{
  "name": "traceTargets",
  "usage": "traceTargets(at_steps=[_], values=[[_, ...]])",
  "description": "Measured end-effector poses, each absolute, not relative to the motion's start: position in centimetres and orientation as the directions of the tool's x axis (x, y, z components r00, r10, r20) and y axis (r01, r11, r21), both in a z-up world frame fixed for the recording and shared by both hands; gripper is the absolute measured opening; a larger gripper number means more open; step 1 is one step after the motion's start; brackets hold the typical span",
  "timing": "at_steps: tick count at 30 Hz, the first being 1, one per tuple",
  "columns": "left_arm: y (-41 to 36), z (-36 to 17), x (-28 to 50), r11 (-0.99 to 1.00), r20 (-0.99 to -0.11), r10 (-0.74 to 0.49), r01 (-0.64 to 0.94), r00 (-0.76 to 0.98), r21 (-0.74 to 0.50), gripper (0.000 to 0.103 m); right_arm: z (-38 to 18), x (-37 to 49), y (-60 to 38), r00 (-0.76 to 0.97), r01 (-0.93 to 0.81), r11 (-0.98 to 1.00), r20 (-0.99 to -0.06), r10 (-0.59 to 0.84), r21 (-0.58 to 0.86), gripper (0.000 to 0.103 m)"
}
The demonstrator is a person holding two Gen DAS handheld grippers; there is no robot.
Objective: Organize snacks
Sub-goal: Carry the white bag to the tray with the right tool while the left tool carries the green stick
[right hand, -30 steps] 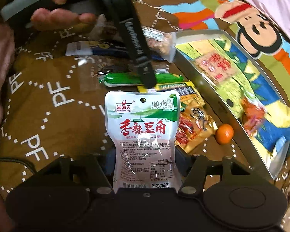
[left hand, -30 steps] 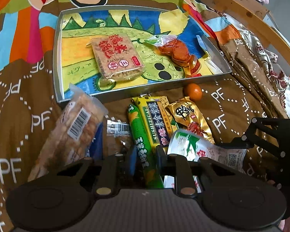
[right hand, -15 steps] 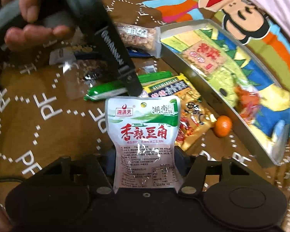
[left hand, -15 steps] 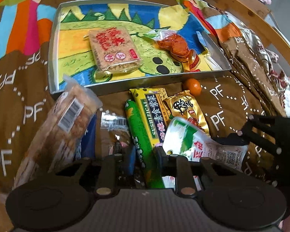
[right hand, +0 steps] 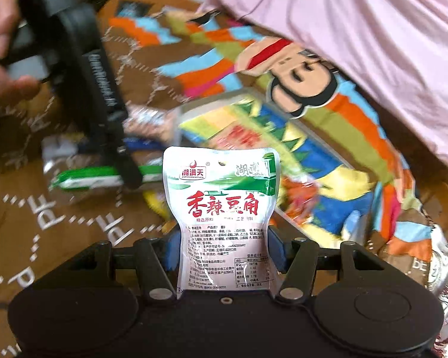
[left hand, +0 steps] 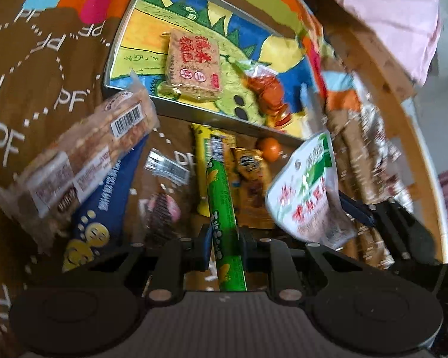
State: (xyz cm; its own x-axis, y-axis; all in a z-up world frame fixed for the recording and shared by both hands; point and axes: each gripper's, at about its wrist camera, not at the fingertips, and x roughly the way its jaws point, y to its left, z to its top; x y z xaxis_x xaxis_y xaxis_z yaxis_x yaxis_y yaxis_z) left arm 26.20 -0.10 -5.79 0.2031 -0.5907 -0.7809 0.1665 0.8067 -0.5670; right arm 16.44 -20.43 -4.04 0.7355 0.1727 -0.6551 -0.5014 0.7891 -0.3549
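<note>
Across the bed lay a brown blanket printed with white "PF" letters and bright stripes, and both views showed it, though only the right wrist view took in the pink sheet beyond it and the person's hand gripping the other tool's handle. On the blanket sat a shallow metal tray with a cartoon lining; the left wrist view showed clearly a tan cracker pack and an orange-red wrapped snack lying inside it, where the right wrist view gave only a blur. Near the tray's front wall, outside it, the left wrist view alone showed a long peanut-brittle pack with a barcode, a blue bag, a yellow packet and a small orange. The left hand-held gripper was pressed together on a green sausage stick, pinching it near one end. The right hand-held gripper pinched a white bean pouch by its lower part, upright and lifted off the blanket, right of the green stick and near the tray.
</note>
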Motion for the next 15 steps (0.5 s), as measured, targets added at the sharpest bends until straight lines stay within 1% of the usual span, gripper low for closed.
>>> traceTargets(at_steps=[4, 8, 15], values=[[0.4, -5.5, 26.0, 0.772, -0.742, -0.635, 0.133, 0.217, -0.622, 0.021, -3.5, 17.1, -21.2, 0.776, -0.451, 0.817, -0.610, 0.160, -0.359, 0.060], [0.5, -4.8, 26.2, 0.760, -0.713, -0.646, 0.146, 0.272, -0.633, 0.020, -3.0, 17.9, -22.0, 0.804, -0.392, 0.854, -0.578, 0.136, -0.344, 0.060], [-0.4, -2.3, 27.8, 0.787, -0.658, -0.602, 0.195, 0.452, -0.586, 0.020, -2.4, 21.7, -22.9, 0.852, -0.312, 0.900, -0.509, 0.122, -0.306, 0.060]])
